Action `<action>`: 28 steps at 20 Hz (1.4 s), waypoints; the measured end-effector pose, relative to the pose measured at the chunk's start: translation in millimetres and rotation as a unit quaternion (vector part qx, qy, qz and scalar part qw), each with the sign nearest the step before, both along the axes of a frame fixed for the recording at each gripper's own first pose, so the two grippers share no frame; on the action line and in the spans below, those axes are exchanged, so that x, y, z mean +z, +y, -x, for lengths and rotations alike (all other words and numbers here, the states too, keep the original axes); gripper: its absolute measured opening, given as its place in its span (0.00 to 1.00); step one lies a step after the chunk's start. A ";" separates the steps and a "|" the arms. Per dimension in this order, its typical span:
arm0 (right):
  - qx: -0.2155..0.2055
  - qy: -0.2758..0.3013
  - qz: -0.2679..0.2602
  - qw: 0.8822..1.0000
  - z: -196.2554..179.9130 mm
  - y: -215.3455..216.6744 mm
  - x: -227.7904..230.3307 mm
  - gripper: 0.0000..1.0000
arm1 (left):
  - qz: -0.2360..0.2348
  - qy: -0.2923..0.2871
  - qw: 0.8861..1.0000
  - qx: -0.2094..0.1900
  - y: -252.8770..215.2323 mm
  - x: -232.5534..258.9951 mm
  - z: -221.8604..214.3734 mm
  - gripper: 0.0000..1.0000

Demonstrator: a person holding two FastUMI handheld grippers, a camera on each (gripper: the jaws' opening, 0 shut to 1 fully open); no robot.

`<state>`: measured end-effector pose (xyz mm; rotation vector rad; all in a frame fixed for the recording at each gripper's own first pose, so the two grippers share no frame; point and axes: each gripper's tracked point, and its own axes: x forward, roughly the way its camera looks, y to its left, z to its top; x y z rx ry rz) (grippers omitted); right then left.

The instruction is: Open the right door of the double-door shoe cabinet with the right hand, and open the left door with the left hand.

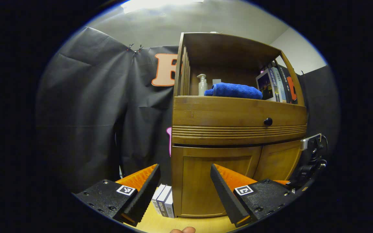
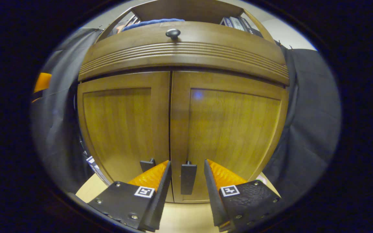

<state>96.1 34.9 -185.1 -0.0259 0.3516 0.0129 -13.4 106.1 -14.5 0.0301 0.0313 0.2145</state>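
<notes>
In the left gripper view, the shoe cabinet (image 1: 238,129) is seen from its left front corner, standing on a light wooden bench (image 1: 160,223). The left door (image 1: 202,184) and the right door (image 1: 280,161) both appear shut. The left hand-held gripper (image 1: 185,194) is held with its fingers spread wide and nothing between them, short of the cabinet and off toward its left corner. Books (image 1: 164,200) stand on the bench just beside the cabinet's left side. The other hand-held gripper's body is seen at the cabinet's right edge.

In the right gripper view, both doors face the camera, closed, with the seam between them running down the middle. The right hand-held gripper (image 2: 186,184) is parted, and the right door's dark handle (image 2: 188,178) stands between its fingers without being touched as far as can be told. The left door's handle (image 2: 147,165) lies just beyond the left finger.

For the step in hand, the fingers would best be closed squarely on the right handle alone, and the pull swung outward along the hinge's arc rather than straight back. A skewed grip would likely slip off.
</notes>
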 end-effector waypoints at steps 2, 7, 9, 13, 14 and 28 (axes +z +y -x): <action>0.000 0.005 0.000 1.000 -8.1 1.0 -6.4 0.58 | 0.002 0.002 1.000 0.008 7.3 -3.1 -0.6 0.96; -0.007 0.026 0.011 1.000 -16.9 0.1 -20.1 0.60 | 0.005 0.005 1.000 0.015 16.0 -6.7 -4.2 0.96; -0.003 0.026 0.004 1.000 -24.1 4.1 -29.9 0.35 | 0.003 0.003 1.000 0.017 19.0 -6.2 -6.1 0.96; -0.014 0.027 -0.011 0.999 -25.7 0.6 -33.6 0.32 | 0.003 0.005 1.000 0.015 19.2 -8.1 -8.7 0.96; -0.018 0.027 -0.013 0.999 -25.1 -2.0 -34.8 0.32 | 0.004 0.005 1.000 0.014 19.8 -9.4 -9.8 0.96; -0.065 0.016 -0.021 0.998 -5.5 -7.2 -26.6 0.28 | 0.018 0.007 1.000 -0.014 10.7 -7.9 -5.2 0.96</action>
